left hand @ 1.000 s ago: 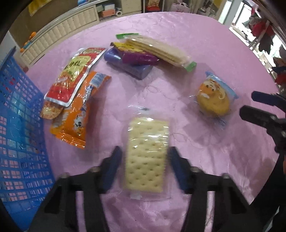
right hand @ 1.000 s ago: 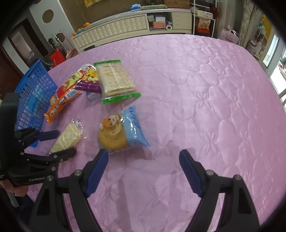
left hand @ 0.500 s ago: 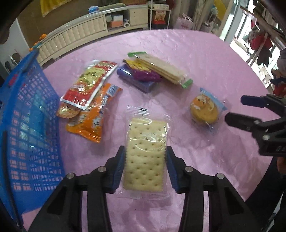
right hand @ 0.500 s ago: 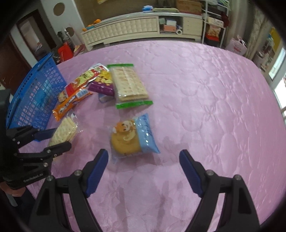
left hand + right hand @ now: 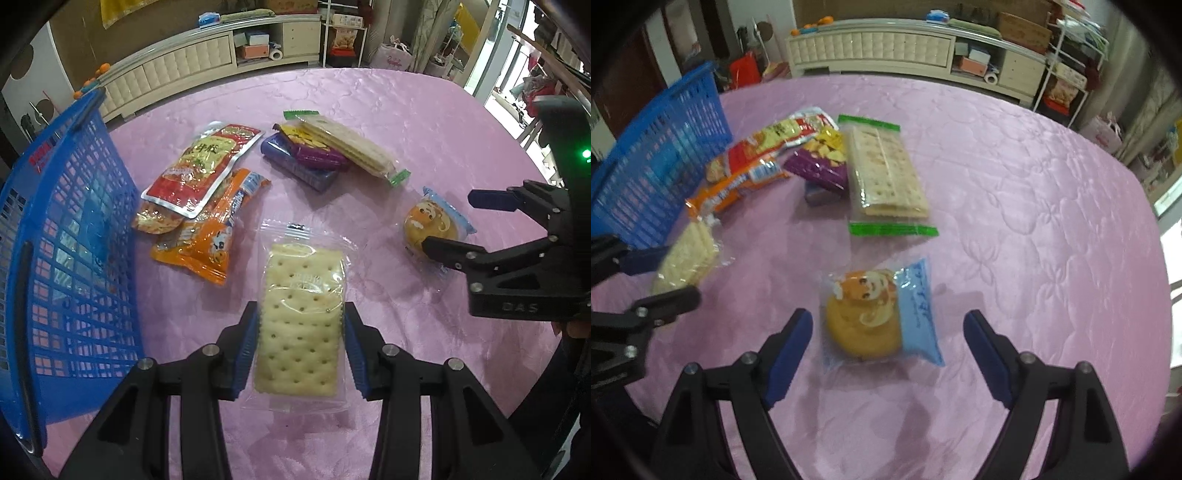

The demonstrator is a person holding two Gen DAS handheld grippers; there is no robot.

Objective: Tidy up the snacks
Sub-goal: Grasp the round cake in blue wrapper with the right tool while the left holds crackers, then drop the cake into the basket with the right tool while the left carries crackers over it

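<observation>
My left gripper [image 5: 301, 317] is shut on a clear pack of square crackers [image 5: 303, 288], held by its long edges a little above the pink tablecloth [image 5: 424, 122]. The right wrist view shows the same pack [image 5: 689, 254] in the left gripper [image 5: 665, 277] at the left. A round cake in a blue and clear wrapper [image 5: 871, 321] lies flat on the cloth. My right gripper [image 5: 888, 321] hangs open over it, one finger on each side, not touching. From the left wrist view, the right gripper [image 5: 454, 221] is beside the cake [image 5: 432, 225].
A blue mesh basket [image 5: 55, 258] stands at the table's left. Between it and the cake lie a red pouch [image 5: 201, 166], an orange pack [image 5: 210, 236], purple packs [image 5: 306, 158] and a long cracker pack with green ends [image 5: 351, 147]. The table edge is close at the right.
The left gripper has risen with the cracker pack between its pads, and more of the basket shows. The right gripper has moved in over the cake, which now sits between its fingers.
</observation>
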